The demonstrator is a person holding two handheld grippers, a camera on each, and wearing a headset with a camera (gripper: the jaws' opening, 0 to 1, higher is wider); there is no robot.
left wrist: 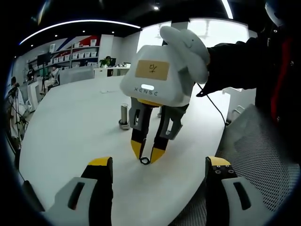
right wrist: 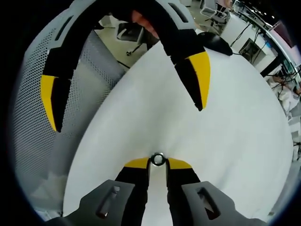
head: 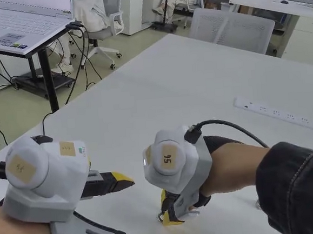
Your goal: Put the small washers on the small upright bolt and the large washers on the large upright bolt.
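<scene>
The step in hand appears to be the pick-up of a washer. The right tongs (left wrist: 146, 154) point down at the white counter (head: 198, 92) and are clenched on a small silver metal ring washer (right wrist: 158, 159), pinched by its rim between the yellow tips. The washer sits at or just above the counter surface; I cannot tell whether it has left it. The left tongs (head: 130, 211) are released, their jaws spread wide and holding nothing, hanging near the right ones on the left. In the left gripper view a grey upright metal bolt (left wrist: 124, 115) stands on the counter beyond the right tongs and a little to the left, apart from them; whether it is the small or the large one I cannot tell. By my reading, the next move calls for lifting the washer clear, carrying it to the matching bolt, holding it level with its hole over the bolt's top, and releasing only once it is threaded on.
</scene>
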